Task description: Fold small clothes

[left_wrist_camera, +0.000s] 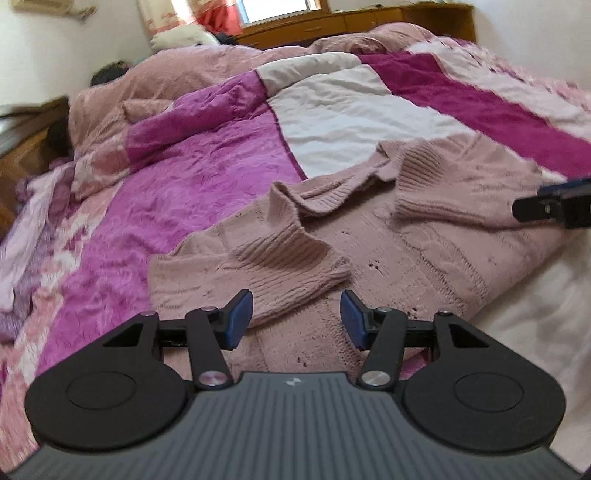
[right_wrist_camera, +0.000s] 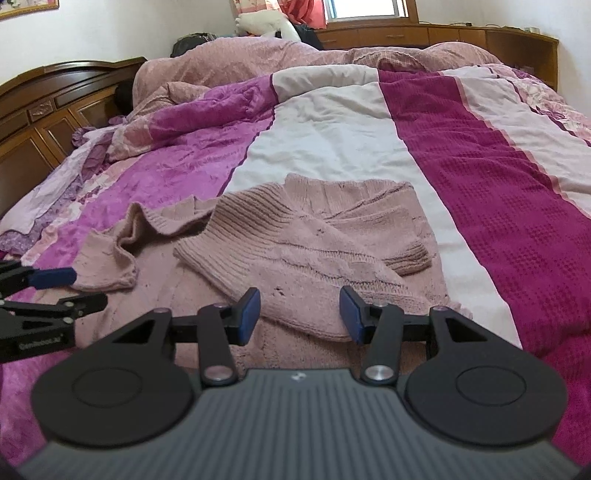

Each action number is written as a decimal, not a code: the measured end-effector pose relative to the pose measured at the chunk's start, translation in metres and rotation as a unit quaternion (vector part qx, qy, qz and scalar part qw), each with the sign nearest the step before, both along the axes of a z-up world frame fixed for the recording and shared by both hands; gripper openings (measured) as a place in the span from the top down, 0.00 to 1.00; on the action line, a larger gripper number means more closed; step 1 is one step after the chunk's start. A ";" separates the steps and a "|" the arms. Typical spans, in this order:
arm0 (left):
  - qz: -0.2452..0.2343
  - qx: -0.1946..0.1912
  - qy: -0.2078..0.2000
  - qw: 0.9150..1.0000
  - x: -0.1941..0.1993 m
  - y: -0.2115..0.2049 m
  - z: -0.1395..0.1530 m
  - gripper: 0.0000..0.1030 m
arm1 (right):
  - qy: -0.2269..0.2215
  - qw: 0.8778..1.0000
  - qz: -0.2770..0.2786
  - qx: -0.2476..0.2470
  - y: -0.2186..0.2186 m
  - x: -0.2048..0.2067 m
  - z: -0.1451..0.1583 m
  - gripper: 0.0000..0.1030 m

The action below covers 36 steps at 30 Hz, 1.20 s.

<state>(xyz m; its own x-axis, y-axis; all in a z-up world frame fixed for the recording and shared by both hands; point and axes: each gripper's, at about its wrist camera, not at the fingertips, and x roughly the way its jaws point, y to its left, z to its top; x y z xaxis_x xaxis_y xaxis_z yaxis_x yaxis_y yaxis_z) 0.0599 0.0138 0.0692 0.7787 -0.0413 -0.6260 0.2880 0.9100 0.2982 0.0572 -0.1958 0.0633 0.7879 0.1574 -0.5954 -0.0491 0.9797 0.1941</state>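
Fingers of left gripper (left_wrist_camera: 296, 319) and right gripper (right_wrist_camera: 300, 315) both spread, gripping nothing, over pink knit sweater (right_wrist_camera: 317, 243) on bed (right_wrist_camera: 498, 206); bare quilt beyond its edges.

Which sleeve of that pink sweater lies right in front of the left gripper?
The sleeve on the purple-quilt side, its ribbed cuff between the left gripper's open fingers; the other sleeve lies farther off.

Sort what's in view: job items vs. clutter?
Job: pink knit sweater, left gripper, right gripper, both open over it.
Lying about: striped bedspread, pink quilt, white plush toy, wooden headboard.
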 end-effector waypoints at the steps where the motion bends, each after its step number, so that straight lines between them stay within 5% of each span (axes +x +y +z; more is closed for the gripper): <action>1: -0.002 0.011 -0.005 1.000 0.001 -0.003 -0.003 0.41 | 0.001 1.000 0.001 -0.001 0.001 0.000 -0.001 0.52; 7: -0.026 0.078 -0.039 0.996 0.013 -0.016 -0.025 0.43 | 0.002 1.000 0.003 -0.005 0.002 0.002 -0.001 0.52; 9: -0.030 0.071 -0.045 0.996 0.016 -0.015 -0.025 0.80 | 0.004 1.000 0.003 -0.008 0.002 0.002 -0.002 0.52; 12: -0.002 0.054 -0.048 0.997 0.025 -0.009 -0.020 0.86 | 0.003 1.000 0.005 -0.010 0.002 0.002 -0.002 0.52; 25: 0.127 0.044 -0.083 0.987 0.083 0.053 0.004 0.86 | 0.002 1.000 0.008 -0.022 0.005 0.002 -0.003 0.52; 31: 0.140 -0.079 -0.047 0.986 0.077 0.088 0.021 0.85 | -0.005 1.000 0.015 -0.023 0.007 0.001 0.002 0.52; 36: 0.129 -0.132 -0.004 0.983 0.076 0.091 0.017 0.60 | -0.017 0.999 0.040 -0.033 0.016 0.003 0.010 0.52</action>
<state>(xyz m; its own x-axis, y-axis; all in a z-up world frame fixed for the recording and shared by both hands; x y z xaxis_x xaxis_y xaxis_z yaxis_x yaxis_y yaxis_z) 0.1357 0.1045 0.0859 0.7895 -0.0020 -0.6138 0.0368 0.9983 0.0441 0.0607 -0.1796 0.0733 0.7940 0.1828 -0.5797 -0.1339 0.9829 0.1265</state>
